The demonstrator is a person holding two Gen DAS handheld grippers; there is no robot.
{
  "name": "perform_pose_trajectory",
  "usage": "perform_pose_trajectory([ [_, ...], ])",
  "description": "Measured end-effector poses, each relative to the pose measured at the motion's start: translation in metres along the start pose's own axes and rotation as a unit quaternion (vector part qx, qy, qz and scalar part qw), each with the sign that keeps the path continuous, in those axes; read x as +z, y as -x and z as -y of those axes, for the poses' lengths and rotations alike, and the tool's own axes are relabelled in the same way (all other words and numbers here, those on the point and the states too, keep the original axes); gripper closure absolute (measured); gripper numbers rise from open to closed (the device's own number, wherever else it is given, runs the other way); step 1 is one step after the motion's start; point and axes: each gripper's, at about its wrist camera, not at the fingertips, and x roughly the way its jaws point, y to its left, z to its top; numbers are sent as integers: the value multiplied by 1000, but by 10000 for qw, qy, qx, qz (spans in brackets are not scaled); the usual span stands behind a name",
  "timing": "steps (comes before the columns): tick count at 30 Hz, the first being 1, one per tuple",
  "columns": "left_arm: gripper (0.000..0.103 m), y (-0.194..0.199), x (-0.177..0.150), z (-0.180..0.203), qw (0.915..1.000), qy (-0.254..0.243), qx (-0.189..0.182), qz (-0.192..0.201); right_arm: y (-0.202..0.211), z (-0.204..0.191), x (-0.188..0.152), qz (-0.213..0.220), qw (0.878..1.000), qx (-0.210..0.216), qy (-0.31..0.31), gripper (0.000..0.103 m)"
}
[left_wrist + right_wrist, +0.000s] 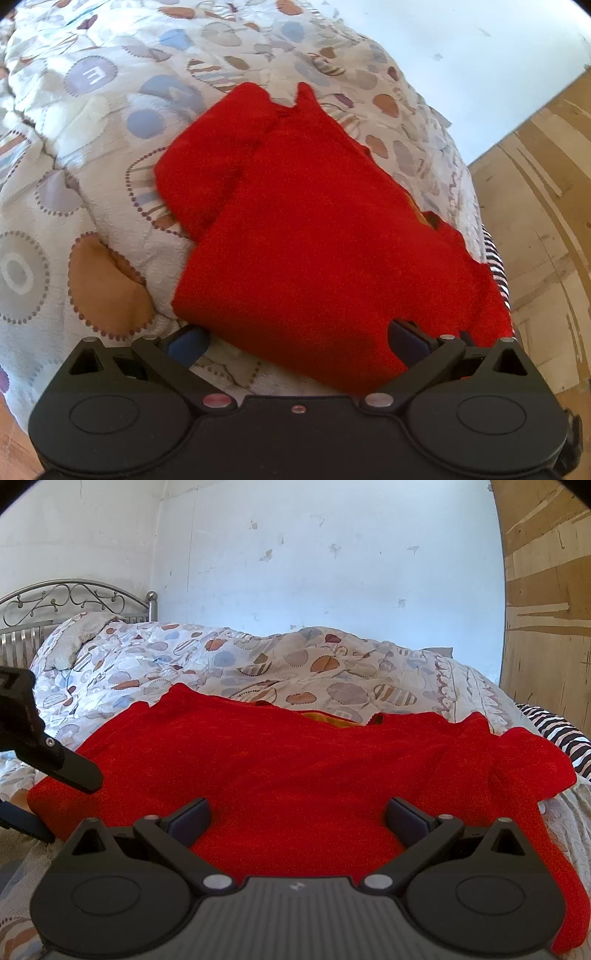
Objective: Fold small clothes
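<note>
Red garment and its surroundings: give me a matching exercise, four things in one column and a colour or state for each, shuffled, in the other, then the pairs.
Things:
1. garment
2. quilt
3. headboard
4. right gripper

Colour or state:
A. silver metal scrollwork
B. open, fingers spread over the cloth
C. pale with round patches
D. solid red, spread flat on the bed

Pairs: 1-D, 2-C, 3-A, 4-B
</note>
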Motion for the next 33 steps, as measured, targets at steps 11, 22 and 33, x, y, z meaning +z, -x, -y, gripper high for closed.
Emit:
perform_pose_trajectory([
  [11,20,-6,9,-23,9963,549,71,652,28,22,10,119,9966,-657,-474,0],
  [22,43,-6,9,-22,9932,669,228,923,24,23,-12,448,9959,-626,-477,0],
  [33,47,-9,11,-14,9931,379,337,1061,26,23,-18,547,9953,-618,-498,0],
])
